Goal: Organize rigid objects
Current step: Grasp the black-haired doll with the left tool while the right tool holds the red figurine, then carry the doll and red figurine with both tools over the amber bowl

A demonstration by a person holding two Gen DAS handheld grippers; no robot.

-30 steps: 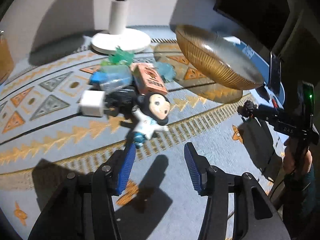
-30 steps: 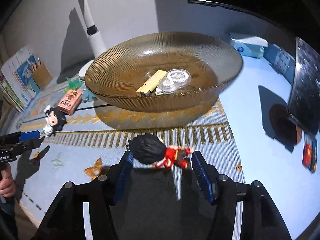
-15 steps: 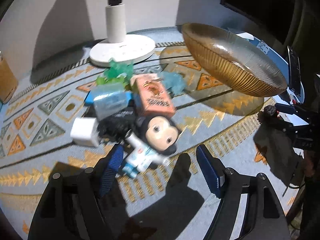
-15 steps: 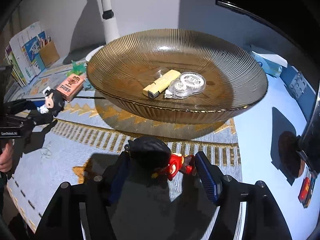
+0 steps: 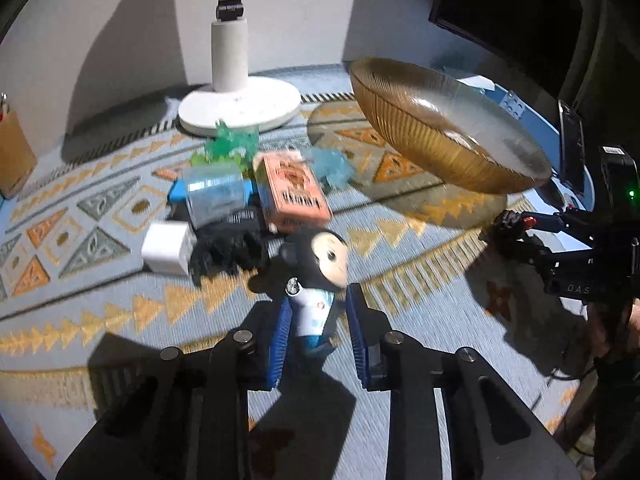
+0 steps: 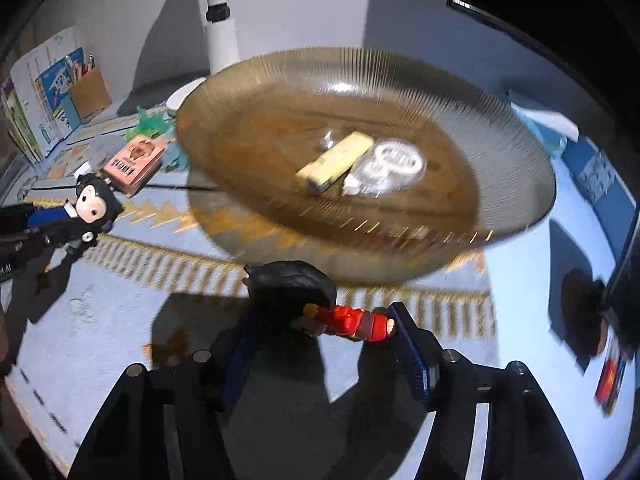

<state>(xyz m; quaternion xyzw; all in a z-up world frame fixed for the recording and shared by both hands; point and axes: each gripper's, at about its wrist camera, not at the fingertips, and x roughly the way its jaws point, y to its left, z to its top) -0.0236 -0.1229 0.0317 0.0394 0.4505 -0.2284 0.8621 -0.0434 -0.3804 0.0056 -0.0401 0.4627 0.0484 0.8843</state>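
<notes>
Both hand-held grippers are loaded: left [image 5: 316, 320] clenched on the mouse-eared figurine [image 5: 316, 276], right [image 6: 320, 328] pinching the red-suited figurine [image 6: 316, 300] awkwardly sideways, which may slip before clearing the amber bowl [image 6: 520, 184] rim at 12 o'clock.

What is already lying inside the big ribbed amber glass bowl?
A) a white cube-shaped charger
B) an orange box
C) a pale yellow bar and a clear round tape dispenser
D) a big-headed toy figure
C: the right wrist view shows a pale yellow bar and a clear round tape dispenser side by side on the floor of the ribbed amber glass bowl.
</notes>
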